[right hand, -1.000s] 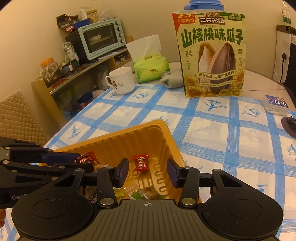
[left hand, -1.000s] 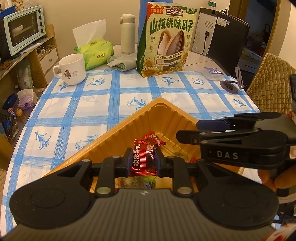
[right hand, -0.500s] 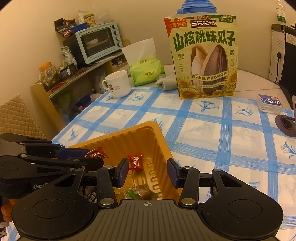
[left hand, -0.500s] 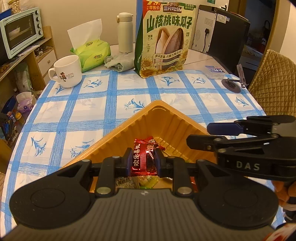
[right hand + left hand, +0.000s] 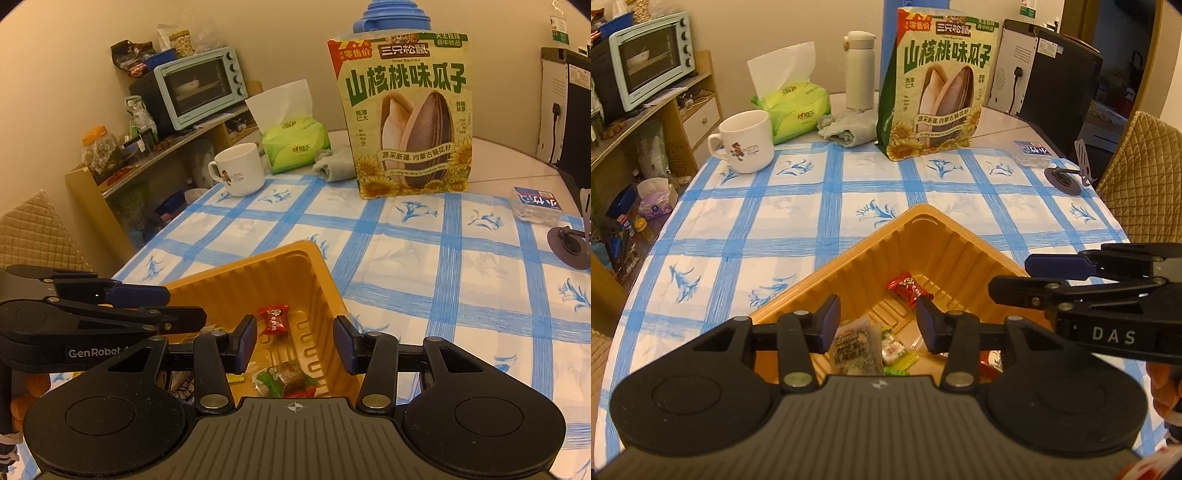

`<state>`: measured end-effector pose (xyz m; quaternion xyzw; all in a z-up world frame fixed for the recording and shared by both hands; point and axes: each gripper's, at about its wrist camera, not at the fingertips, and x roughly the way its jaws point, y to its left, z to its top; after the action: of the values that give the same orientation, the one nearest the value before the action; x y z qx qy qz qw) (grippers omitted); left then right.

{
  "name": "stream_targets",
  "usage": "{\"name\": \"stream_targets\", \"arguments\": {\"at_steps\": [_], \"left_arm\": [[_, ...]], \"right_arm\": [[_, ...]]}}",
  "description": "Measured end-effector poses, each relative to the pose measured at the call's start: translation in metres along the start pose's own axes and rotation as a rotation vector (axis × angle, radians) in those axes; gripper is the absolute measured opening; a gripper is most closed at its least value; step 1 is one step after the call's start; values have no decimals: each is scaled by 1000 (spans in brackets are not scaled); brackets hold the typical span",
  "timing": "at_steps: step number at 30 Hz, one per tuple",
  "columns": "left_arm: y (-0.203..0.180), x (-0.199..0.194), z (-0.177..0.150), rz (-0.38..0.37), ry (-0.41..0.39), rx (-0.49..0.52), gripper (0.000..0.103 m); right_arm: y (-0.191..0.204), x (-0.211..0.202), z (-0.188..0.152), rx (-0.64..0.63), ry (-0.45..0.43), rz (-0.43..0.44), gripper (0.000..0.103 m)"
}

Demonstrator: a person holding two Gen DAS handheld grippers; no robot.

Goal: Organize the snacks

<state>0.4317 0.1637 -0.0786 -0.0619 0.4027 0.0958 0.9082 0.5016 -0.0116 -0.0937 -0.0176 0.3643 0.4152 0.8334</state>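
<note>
Two hand-held grippers are hovering over one orange tray (image 5: 849,273), which is sitting on the checked worktop (image 5: 775,206) with a corner pointing toward 12 o'clock in your left wrist view. Your left hand-held gripper (image 5: 878,321) is spreading its jaws right now, and nothing is sitting between the pads; the snacks are lying below them on the tray floor. Your right hand-held gripper (image 5: 294,341) is standing partly spread and pinching nothing. Each one is showing in the other's view, coming in from 3 o'clock on the left camera and from 9 o'clock on the right camera, so the two are crowding the same end of the tray.

A red candy (image 5: 909,288) is lying in the tray toward its far corner, and a dark-printed packet (image 5: 854,349) and a green-wrapped sweet (image 5: 895,350) are resting at the near end. Beyond the tray, toward 12 o'clock, the cloth is lying bare up to the white mug (image 5: 746,142), the tissue pack (image 5: 792,107) and the sunflower seed bag (image 5: 942,85). At 2 o'clock a small black stand (image 5: 1067,177) is sitting near the worktop's edge.
</note>
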Motion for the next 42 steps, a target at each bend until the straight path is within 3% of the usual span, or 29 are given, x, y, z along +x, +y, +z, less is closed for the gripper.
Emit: {"name": "stream_targets", "arguments": {"at_steps": [4,8,11,17,30,42], "left_arm": [[0,-20,-5,7,-17,-8,55],[-2,-47,-12,6,-41,-25,61],[-7,-71,-19,18,-60,-33,68],[-19,-115,-37,21,-77,-51,70],[-66,-201,-99,13,-83,-57,76],[-99,-242,-166,17,-24,-92,76]], "right_arm": [[2,-13,-4,7,-3,15,48],[5,-35,-10,28,-28,26,76],[9,-55,-15,30,-46,41,80],[18,-98,-29,46,-70,73,89],[36,-191,-79,67,-66,53,93],[50,-253,-137,46,2,-13,93]]}}
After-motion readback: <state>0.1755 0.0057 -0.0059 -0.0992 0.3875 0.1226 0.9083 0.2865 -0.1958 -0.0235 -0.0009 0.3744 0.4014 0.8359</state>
